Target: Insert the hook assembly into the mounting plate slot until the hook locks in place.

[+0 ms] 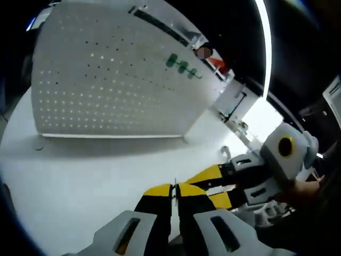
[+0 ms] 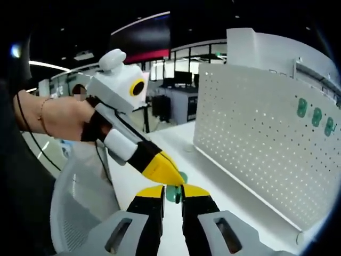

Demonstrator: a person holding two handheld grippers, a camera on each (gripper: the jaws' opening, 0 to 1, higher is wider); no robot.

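A: Take the white pegboard (image 1: 112, 80) as the landmark. In the left gripper view it stands upright on the white table (image 1: 69, 176), and three green hooks (image 1: 183, 67) sit in a row near its upper right part.

B: And the left gripper (image 1: 175, 191)?

A: Below the board, over the table, with its yellow-tipped jaws pressed nearly together and nothing seen between them. To its right the right gripper (image 1: 205, 184) comes in, a hand (image 1: 306, 189) behind it.

B: The right gripper view?

A: There the board (image 2: 256, 144) fills the right side, and the green hooks (image 2: 316, 117) hang near its upper right edge. Left of the board, the left gripper (image 2: 171, 176) reaches in, held by a hand (image 2: 58, 120). Below it the right gripper (image 2: 172, 193) has its jaws a narrow gap apart, with a green hook piece (image 2: 173, 192) between the tips; whether they clamp it I cannot tell.
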